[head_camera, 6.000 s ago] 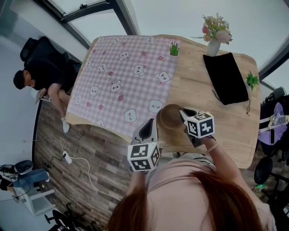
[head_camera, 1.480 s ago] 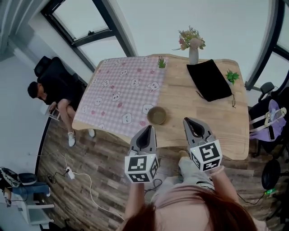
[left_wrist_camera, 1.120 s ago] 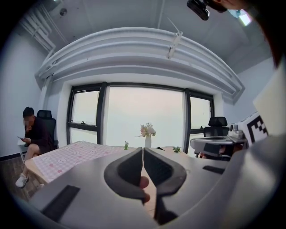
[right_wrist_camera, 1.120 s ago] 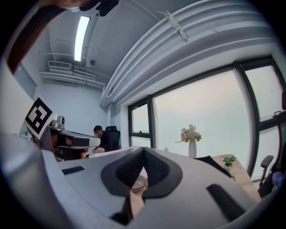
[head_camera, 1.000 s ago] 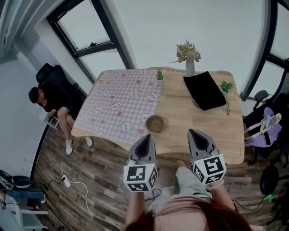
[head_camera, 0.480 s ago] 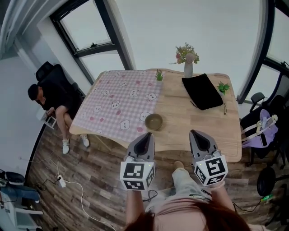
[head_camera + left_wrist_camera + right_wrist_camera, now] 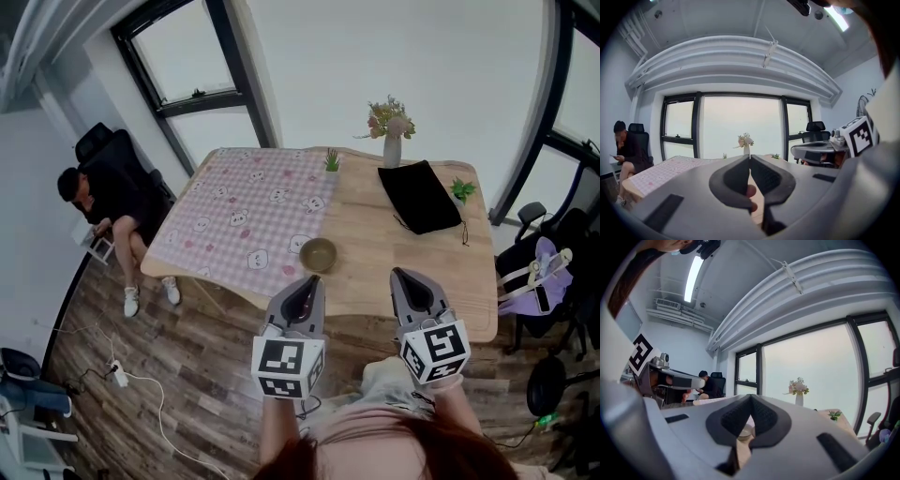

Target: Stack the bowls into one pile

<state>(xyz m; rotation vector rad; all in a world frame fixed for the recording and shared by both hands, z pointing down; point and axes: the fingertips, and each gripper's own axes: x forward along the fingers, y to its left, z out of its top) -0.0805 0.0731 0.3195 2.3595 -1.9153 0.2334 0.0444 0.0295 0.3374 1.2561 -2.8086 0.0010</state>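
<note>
Starting with the head view: the desk (image 7: 375, 244) carries a single pile of bowls (image 7: 319, 254), standing at the right edge of the checked cloth (image 7: 248, 211), near the desk's front edge. No other bowl shows anywhere on the desk. The number of bowls in the pile cannot be read at this size. A vase (image 7: 392, 142) and a black pouch (image 7: 419, 195) sit at the far side, well apart from the pile. The left hand-held gripper (image 7: 307, 281) and the right hand-held gripper (image 7: 403, 275) are both held in front of the desk, over the floor, and touch nothing.

Left gripper view: the jaws of the left hand-held gripper (image 7: 749, 157) meet at their tips with nothing between them. A finger (image 7: 751, 191) of the person shows through the lower gap behind the jaws; it is not clamped.

Right gripper view: the jaws of the right hand-held gripper (image 7: 750, 397) are likewise pressed together and empty. The bowls (image 7: 746, 433) appear through the lower gap, far off on the desk.

Task status, as a judgement: stacking appears complete. One pile stands, no loose bowl remains in sight, and both tools are clear of it. No further step seems necessary.
</note>
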